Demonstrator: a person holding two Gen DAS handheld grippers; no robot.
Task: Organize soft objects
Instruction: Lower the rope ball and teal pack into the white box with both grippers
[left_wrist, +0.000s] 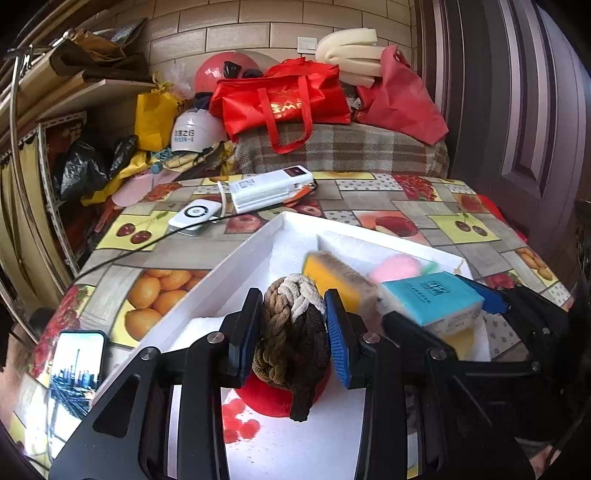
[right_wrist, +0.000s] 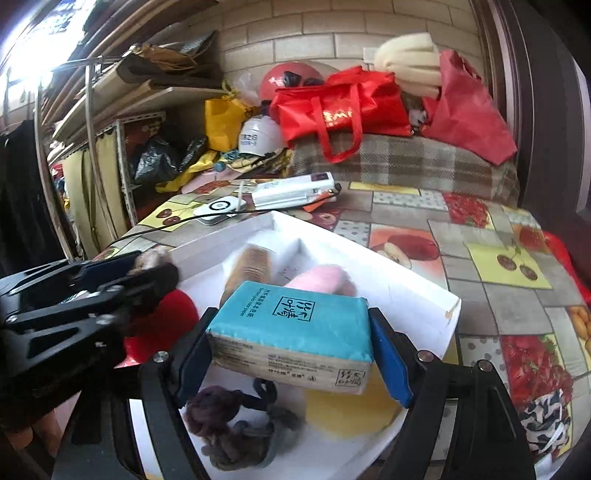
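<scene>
Fruit-print oilcloth covers the table (right_wrist: 491, 258), and both pairs of jaws are loaded above the white tray (left_wrist: 236, 273). Left gripper (left_wrist: 293, 328): jaws pinched nearly together, clamped on a braided rope knot (left_wrist: 291, 332) in brown, olive and cream, its dark tail dangling over a red round pad (left_wrist: 273, 398). Right gripper (right_wrist: 291, 350): jaws spread wide, blue pads pressed on both ends of a teal tissue pack (right_wrist: 295, 328), held clear above the tray's near end. Moving outward, the tray already holds a yellow sponge (left_wrist: 332, 277) and a pink fluffy thing (left_wrist: 395, 267) in its far compartments, while a second, purplish rope toy (right_wrist: 236, 432) and a yellow pad (right_wrist: 351, 410) lie below the tissue pack. Beyond the tray: a white power bank (left_wrist: 269, 188), a round white device (left_wrist: 195, 214) on a cable, and a phone (left_wrist: 77, 369) near the left edge.

By my read, this is the carry-and-place step, both hands at once. Next up, each gripper needs a free compartment, a gentle descent, then a release without knocking its neighbour; the two grippers are close, so they could easily collide.
</scene>
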